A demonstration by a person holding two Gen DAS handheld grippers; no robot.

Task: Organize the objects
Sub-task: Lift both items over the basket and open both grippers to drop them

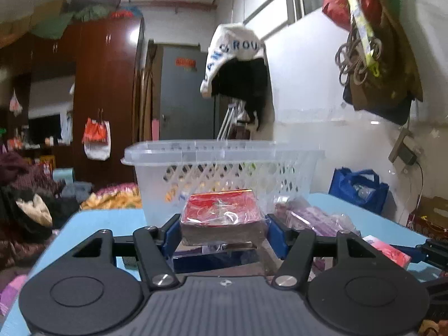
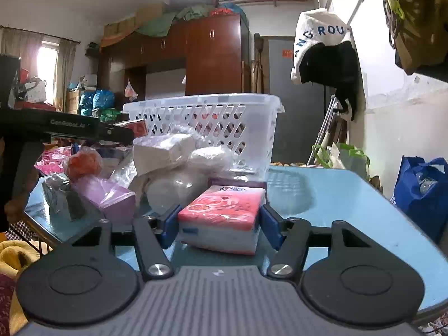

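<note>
A: Two tools, two packs. The left tool (image 1: 222,231) has its blue pads against the sides of a red pack (image 1: 222,215), clenched on it as far as I can tell; the right tool (image 2: 219,224) brackets a pink pack (image 2: 224,215) the same way, pads touching its ends.

B: Both packs sit on the surface (image 2: 336,196)?

A: The pink one does. The red one looks slightly raised, though I can't be sure.

B: So what makes the lift go well?

A: I judge the wrap is slippery, so squeeze firmly at the middle of each pack and raise it level. Behind the pink pack lies a heap of white packs (image 2: 168,154) and a purple pack (image 2: 112,198); keep clear of them.

B: And farther back?

A: The basket (image 1: 224,156) stands just beyond the red pack. Rise above its rim before moving forward, then let go inside.
</note>
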